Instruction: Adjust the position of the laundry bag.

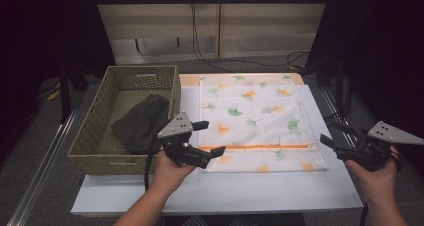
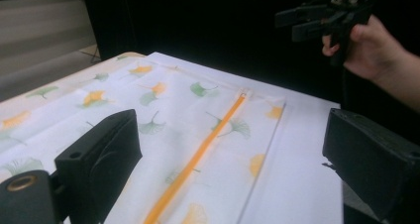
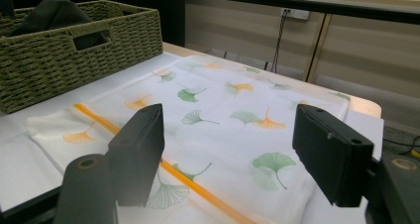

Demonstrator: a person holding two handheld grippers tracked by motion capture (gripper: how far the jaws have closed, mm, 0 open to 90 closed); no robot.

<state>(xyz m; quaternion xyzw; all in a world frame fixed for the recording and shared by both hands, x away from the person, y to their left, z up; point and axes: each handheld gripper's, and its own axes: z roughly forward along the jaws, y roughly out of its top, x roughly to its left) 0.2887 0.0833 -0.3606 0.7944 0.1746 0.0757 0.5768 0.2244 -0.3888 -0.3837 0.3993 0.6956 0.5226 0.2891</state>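
A woven basket (image 1: 100, 131) at the table's left holds a dark cloth (image 1: 142, 122), perhaps a garment. Beside it, the left gripper (image 1: 212, 138) hovers, jaws apart, over the near-left corner of the flat ginkgo-print cloth (image 1: 255, 118). The right gripper (image 1: 334, 135), jaws apart, hangs off its near-right corner.

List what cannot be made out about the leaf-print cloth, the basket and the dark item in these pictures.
- Cloth: its near edge in the left gripper view is hidden by the jaws.
- Dark fabric: partly hidden by the left gripper in the high view.
- Basket: cut off by the right gripper view's left edge.
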